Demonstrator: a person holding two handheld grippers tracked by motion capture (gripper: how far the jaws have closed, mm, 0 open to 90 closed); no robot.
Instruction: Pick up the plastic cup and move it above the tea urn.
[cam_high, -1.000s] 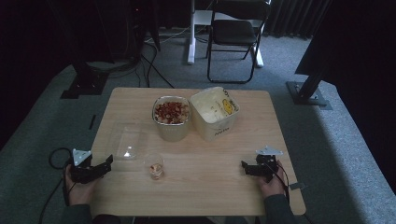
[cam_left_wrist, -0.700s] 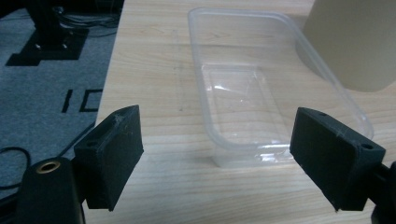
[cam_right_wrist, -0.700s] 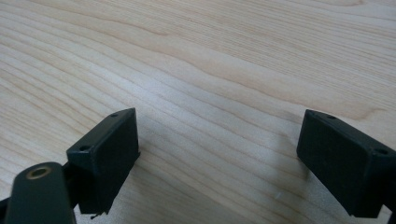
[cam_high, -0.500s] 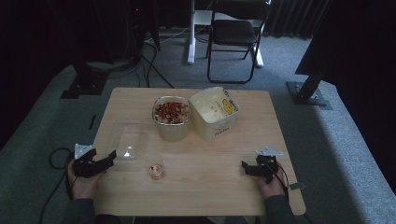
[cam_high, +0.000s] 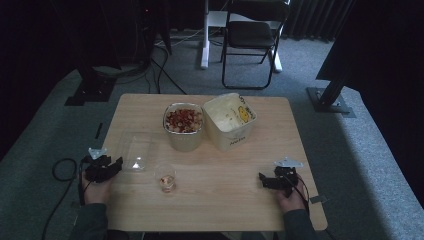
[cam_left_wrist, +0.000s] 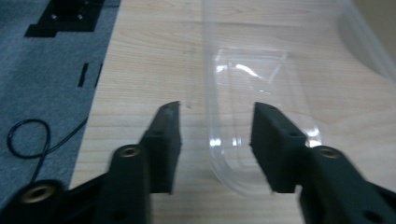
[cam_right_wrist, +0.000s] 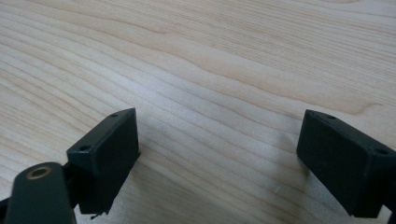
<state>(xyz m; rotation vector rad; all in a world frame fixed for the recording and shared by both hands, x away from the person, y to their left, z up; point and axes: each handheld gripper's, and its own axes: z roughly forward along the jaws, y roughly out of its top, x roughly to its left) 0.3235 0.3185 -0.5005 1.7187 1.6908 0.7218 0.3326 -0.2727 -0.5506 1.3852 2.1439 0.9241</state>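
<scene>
Your left gripper (cam_high: 116, 164) sits at the table's 8 o'clock edge, jaws spread, with the near rim of the clear, shallow plastic tray (cam_left_wrist: 254, 93) lying between them; neither jaw visibly presses it. The tray lies flat on the pale wooden table (cam_high: 240, 200), at 9 o'clock of the small clear glass cup (cam_high: 165, 178). Your right gripper (cam_high: 264, 180) rests near the 4 o'clock corner, jaws wide apart over bare wood.
</scene>
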